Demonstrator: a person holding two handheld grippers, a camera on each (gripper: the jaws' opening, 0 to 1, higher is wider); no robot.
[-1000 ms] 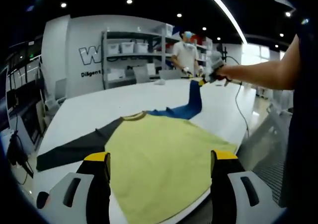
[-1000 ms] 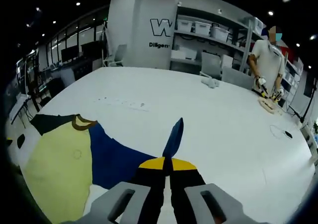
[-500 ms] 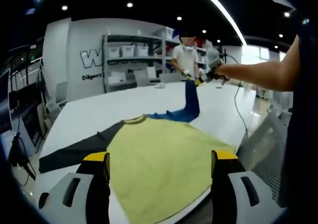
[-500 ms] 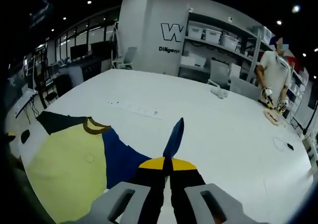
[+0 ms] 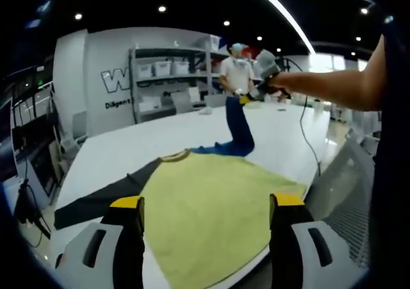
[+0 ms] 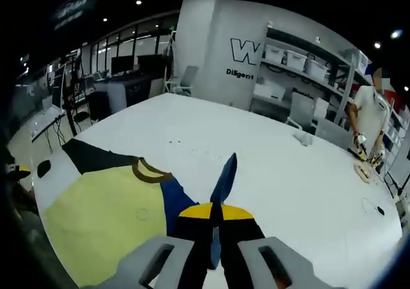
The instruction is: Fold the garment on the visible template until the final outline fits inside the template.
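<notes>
Garment (image 5: 211,202) sleeve (image 6: 224,173) pinched in right gripper (image 6: 216,220)

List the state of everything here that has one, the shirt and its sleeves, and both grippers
Yellow shirt body: lying flat on the white table, not folded.
Blue sleeve: pinched at its end and lifted off the table.
Black sleeve: spread out flat.
Right gripper: shut on the blue sleeve.
Left gripper: open, holding nothing, above the shirt.
</notes>
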